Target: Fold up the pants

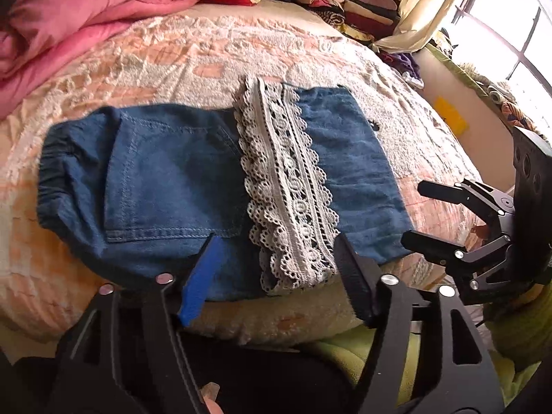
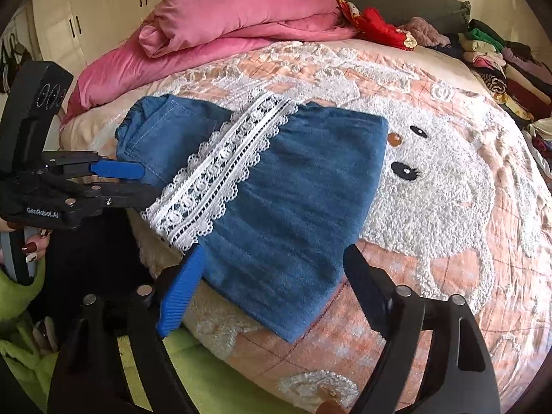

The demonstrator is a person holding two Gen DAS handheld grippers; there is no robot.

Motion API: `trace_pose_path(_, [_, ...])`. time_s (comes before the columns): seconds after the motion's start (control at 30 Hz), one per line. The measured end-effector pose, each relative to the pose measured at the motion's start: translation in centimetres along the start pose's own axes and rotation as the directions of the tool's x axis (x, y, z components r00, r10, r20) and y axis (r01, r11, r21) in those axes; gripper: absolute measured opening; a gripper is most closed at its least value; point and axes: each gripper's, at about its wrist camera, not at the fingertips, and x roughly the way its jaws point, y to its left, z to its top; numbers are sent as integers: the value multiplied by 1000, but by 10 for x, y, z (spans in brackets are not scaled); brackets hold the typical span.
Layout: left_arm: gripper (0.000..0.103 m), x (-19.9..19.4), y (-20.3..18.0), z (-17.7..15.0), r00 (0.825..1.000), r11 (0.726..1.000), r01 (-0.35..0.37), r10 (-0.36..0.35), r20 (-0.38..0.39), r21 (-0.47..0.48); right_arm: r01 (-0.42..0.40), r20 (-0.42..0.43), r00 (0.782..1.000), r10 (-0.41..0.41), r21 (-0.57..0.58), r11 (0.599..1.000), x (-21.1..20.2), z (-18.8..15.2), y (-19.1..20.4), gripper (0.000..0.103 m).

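The pants (image 1: 165, 179) (image 2: 293, 186) are blue denim with a white lace band (image 1: 286, 186) (image 2: 224, 162), lying folded into a flat packet on the bed, elastic waist to the left. My left gripper (image 1: 276, 241) (image 2: 151, 181) is open over the packet's near edge, its fingers straddling the near end of the lace and gripping nothing. My right gripper (image 2: 272, 252) (image 1: 412, 212) is also open, wide, over the packet's near right corner; the cloth lies beneath it and the pads do not press it. A hand (image 2: 34, 245) holds the left gripper's handle.
A peach and white plush bedspread (image 1: 172, 58) (image 2: 448, 189) covers the bed. A pink quilt (image 1: 69, 17) (image 2: 224, 24) is bundled at the far side, beside a red cloth (image 2: 379, 24). Stacks of folded clothes (image 1: 345, 3) (image 2: 500, 62) sit far right, near a window (image 1: 510, 34).
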Motion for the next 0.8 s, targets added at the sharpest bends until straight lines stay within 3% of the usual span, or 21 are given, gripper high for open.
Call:
trace_pose_path(0.13, [81, -8, 4, 1, 999, 999, -42, 42, 29, 2, 8, 10, 1000, -8, 5, 1000, -3, 5, 1, 84])
trace_pose_path(0.2, [85, -13, 5, 2, 997, 998, -65, 65, 44, 4, 12, 19, 1000, -13, 6, 1000, -5, 8, 2, 92])
trace_pose_path(0.33, [93, -22, 11, 4, 993, 996, -90, 90, 70, -8, 19, 36, 999, -19, 1, 1000, -8, 16, 5, 93])
trace_pose_path(0.8, [93, -44, 52, 5, 981, 984, -139, 153, 118, -115, 5, 64, 998, -2, -56, 998, 1, 49, 27, 93])
